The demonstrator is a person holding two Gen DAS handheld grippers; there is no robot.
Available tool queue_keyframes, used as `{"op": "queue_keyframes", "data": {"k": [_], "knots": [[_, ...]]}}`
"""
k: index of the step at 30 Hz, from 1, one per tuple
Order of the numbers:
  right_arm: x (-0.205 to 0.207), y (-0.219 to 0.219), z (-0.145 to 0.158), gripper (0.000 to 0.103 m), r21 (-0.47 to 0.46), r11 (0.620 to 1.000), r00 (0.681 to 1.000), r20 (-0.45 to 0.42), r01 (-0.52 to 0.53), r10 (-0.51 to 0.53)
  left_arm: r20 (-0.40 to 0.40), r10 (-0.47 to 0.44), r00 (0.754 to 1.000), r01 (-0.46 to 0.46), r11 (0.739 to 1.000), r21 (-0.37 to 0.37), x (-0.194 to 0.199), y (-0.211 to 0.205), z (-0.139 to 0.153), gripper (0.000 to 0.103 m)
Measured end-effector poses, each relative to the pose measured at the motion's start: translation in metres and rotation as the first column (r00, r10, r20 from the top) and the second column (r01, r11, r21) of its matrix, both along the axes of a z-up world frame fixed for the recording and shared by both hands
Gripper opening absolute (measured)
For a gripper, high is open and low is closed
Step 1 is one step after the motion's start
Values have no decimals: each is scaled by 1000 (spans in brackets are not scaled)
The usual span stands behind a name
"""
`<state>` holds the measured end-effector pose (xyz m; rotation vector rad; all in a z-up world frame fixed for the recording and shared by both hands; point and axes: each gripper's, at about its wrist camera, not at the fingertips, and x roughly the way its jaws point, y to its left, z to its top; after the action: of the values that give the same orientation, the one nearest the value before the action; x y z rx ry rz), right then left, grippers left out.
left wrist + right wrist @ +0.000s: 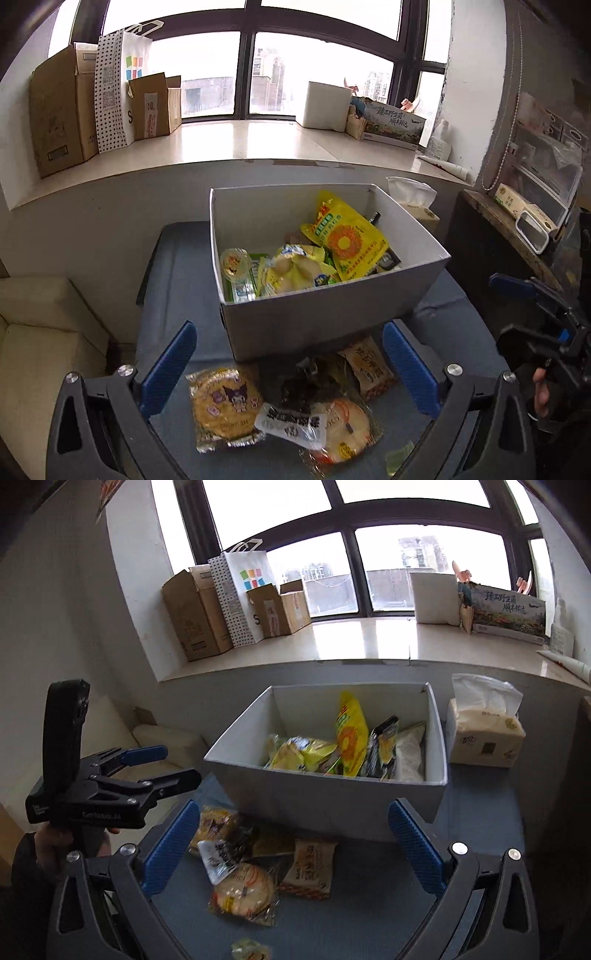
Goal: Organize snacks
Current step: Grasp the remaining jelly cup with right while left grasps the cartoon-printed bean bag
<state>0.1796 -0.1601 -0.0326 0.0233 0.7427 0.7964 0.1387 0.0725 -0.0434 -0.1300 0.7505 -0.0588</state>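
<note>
Fingers [173, 362] of both our grippers spread, grasping nothing; only the right wrist view shows the tissue pack [484, 734] whole (beside the white box [332, 797]).

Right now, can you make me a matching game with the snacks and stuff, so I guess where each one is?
Things:
1. yellow sunflower bag
2. Kuromi cookie pack
3. tissue pack
4. dotted paper bag

Places:
A. on the windowsill
B. inside the white box
C. on the blue table, before the box
D. beside the box, on its right

Pairs: 1-B, 2-C, 3-D, 4-A
</note>
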Motion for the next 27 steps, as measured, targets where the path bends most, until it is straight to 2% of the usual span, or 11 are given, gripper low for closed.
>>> {"op": "queue_keyframes", "data": {"k": [2, 6, 10, 12, 16, 23, 25, 27], "knots": [[-24, -2, -17, 103, -22, 999, 999, -14, -32, 31, -9, -8, 1000, 8, 1000, -6, -23, -8, -8, 103], [-63, -9, -51, 103, -87, 992, 996, -4, -89, 89, -29, -8, 1000, 9, 1000, 28, -65, -23, -28, 103], [-86, -11, -83, 103, -132, 974, 983, -47, -183, 178, -92, -33, 995, 31, 999, -18, -90, -30, -48, 103], [-92, -7, -93, 103, -160, 964, 977, -54, -211, 204, -117, -47, 992, 42, 998, -40, -97, -34, -56, 103], [-93, 4, -109, 103, -216, 953, 976, -85, -212, 198, -134, -41, 990, 38, 999, -24, -106, -37, -65, 103], [-79, 17, -128, 103, -198, 946, 963, -139, -257, 233, -146, -27, 989, 20, 998, -52, -112, -29, -68, 103], [-74, 19, -133, 96, -194, 944, 958, -157, -266, 238, -145, -28, 989, 20, 998, -52, -113, -28, -68, 103], [-73, 19, -136, 68, -205, 942, 959, -153, -265, 237, -145, -32, 989, 24, 998, -54, -113, -27, -69, 103]]}}
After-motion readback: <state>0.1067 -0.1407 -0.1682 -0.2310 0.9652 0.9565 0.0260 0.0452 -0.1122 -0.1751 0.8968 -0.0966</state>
